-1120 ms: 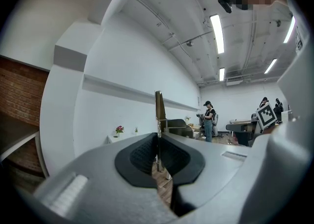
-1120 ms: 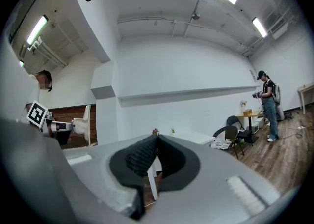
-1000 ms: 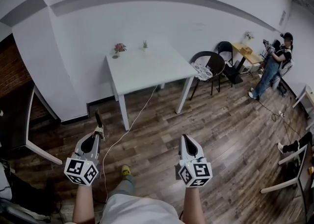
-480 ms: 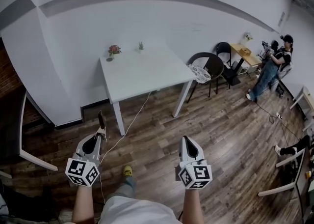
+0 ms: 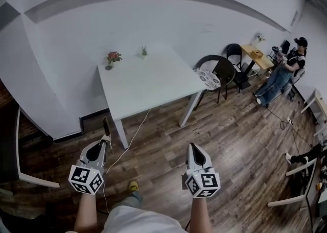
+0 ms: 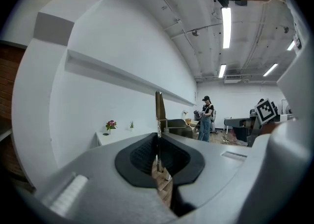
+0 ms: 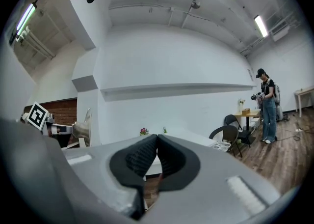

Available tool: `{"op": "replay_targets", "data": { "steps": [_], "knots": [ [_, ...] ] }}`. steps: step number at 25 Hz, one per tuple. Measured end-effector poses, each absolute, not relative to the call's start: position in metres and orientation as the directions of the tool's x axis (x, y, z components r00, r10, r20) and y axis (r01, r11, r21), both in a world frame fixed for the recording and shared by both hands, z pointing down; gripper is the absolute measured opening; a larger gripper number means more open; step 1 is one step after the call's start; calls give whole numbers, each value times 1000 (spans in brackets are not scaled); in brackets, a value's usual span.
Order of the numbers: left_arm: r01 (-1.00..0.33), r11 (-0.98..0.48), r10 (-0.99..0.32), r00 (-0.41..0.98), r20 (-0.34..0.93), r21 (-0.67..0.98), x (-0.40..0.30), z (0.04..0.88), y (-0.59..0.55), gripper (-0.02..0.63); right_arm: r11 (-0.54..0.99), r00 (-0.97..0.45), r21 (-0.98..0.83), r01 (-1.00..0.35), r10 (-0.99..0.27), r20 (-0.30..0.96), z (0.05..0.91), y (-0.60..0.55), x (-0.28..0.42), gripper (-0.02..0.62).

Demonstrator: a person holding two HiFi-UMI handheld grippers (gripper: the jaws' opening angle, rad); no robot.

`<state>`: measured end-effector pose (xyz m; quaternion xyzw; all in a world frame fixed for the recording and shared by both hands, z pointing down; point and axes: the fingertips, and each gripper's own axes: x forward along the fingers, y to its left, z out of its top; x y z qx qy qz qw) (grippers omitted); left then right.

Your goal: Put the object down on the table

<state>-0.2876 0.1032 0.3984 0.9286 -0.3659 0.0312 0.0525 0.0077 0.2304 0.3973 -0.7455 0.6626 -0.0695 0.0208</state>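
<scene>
My left gripper (image 5: 105, 138) is shut on a thin, flat dark object (image 5: 106, 126) that sticks out past its fingertips, towards the table. In the left gripper view the same thin object (image 6: 160, 111) stands up as a narrow strip from the closed left gripper (image 6: 158, 138). My right gripper (image 5: 194, 148) is shut with nothing in it, and its pads meet in the right gripper view (image 7: 157, 138). Both grippers hang over the wooden floor, short of the white table (image 5: 153, 85) ahead.
A small flower pot (image 5: 113, 57) and a tiny green plant (image 5: 144, 51) stand at the table's far edge. A black chair (image 5: 223, 69) with a white patterned thing (image 5: 207, 78) stands right of it. A person (image 5: 284, 72) stands far right. A white cable (image 5: 127, 145) runs across the floor.
The table has come nearer and shifted slightly left in the head view as the person walks forward. Both grippers keep their pose and stay shut.
</scene>
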Motion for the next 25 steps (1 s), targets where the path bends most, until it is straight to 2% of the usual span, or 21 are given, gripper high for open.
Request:
{"op": "replay_targets", "data": {
  "steps": [9, 20, 25],
  "knots": [
    [-655, -748, -651, 755, 79, 105, -276, 393, -3, 9, -127, 120, -111, -986, -990, 69, 386, 128, 7, 3],
    [-648, -750, -643, 761, 78, 136, -274, 406, -61, 9, -111, 104, -114, -987, -992, 70, 396, 63, 3, 3],
    [-634, -764, -630, 773, 70, 122, -252, 405, -77, 9, -118, 113, -110, -987, -992, 58, 395, 44, 27, 3]
  ]
}}
